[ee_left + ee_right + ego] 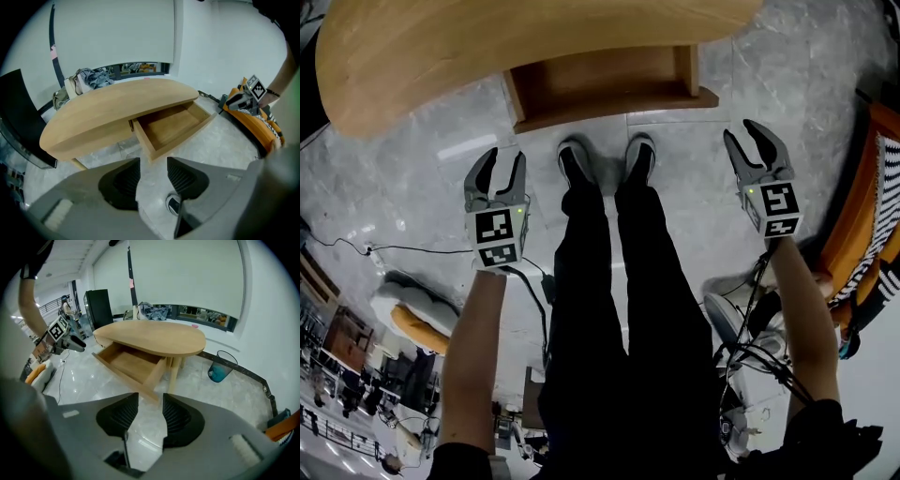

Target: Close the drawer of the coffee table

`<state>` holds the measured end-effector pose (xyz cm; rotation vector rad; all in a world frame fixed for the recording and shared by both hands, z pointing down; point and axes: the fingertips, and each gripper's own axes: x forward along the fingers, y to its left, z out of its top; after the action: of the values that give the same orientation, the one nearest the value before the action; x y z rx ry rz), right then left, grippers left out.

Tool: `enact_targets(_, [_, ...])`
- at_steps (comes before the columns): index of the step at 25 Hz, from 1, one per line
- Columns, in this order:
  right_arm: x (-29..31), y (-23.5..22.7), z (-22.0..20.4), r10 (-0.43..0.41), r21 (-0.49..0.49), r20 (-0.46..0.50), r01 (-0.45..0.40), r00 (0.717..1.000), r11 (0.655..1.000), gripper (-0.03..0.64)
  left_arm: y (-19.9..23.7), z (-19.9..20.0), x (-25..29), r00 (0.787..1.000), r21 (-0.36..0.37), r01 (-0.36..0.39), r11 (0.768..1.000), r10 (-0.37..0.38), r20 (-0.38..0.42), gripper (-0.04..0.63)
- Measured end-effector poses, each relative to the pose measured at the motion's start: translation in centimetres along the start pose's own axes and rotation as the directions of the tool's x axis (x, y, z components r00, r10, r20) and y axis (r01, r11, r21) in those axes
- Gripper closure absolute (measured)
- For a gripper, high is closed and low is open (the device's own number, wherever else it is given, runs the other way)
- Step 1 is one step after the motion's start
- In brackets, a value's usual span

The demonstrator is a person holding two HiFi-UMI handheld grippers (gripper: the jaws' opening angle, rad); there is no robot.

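The left tool hangs over the floor, to the left of the person's shoes. Its two jaws are wide apart and there is nothing between them. It does not touch the drawer.

In the middle, on the far side of the shoes, the drawer sticks out from under the wooden table. It is pulled open toward the person and looks empty inside.

On the right, the right tool also has its jaws apart and holds nothing. It is near the drawer's right front corner but not on it.

I think the drawer still has to be pushed all the way in. A good way is to put one tool on the front board near each end. There is no need to grab, only push. Both tools should push the same amount, straight to the far side, so the drawer does not twist and stick. Go slowly, and stop when the front board sits even with the table.
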<state>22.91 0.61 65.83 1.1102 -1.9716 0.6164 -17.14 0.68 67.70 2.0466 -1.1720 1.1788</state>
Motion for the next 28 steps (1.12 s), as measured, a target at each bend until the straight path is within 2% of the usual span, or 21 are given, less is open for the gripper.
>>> enact_targets(7, [5.4, -0.1, -4.2, 0.008, 0.069, -0.077, -0.002, 0.997, 0.998, 0.444, -0.2, -1.2, 3.8, 0.999, -0.036, 0.018, 0.999, -0.02, -0.045, 0.408])
enact_targets(12, [9.8, 0.2, -6.0, 0.026, -0.002, -0.154, -0.026, 0.988, 1.0, 0.413, 0.9, -3.7, 6.9, 0.996, -0.012, 0.024, 1.0, -0.025, -0.091, 0.408])
enact_targets(17, [11.5, -1.5, -6.3, 0.012, 0.061, -0.158, -0.002, 0.987, 0.998, 0.422, 0.4, -4.4, 8.9, 0.992, -0.042, 0.029, 0.999, -0.034, -0.122, 0.408])
enact_targets(23, [11.6, -1.1, -5.8, 0.026, 0.041, -0.149, -0.02, 0.988, 0.999, 0.451, -0.4, -4.0, 9.9, 0.988, -0.115, 0.041, 0.993, -0.057, -0.142, 0.41])
enact_targets(25, [11.8, -0.6, -5.4, 0.03, 0.055, -0.139, -0.023, 0.99, 0.998, 0.468, -0.3, -3.8, 10.0, 0.988, -0.123, 0.046, 0.991, -0.064, -0.142, 0.462])
enact_targets(28, [12.0, -0.6, -5.2, 0.031, 0.084, -0.137, -0.02, 0.99, 0.996, 0.469, -0.1, -3.7, 10.1, 0.988, -0.139, 0.051, 0.989, -0.071, -0.138, 0.472])
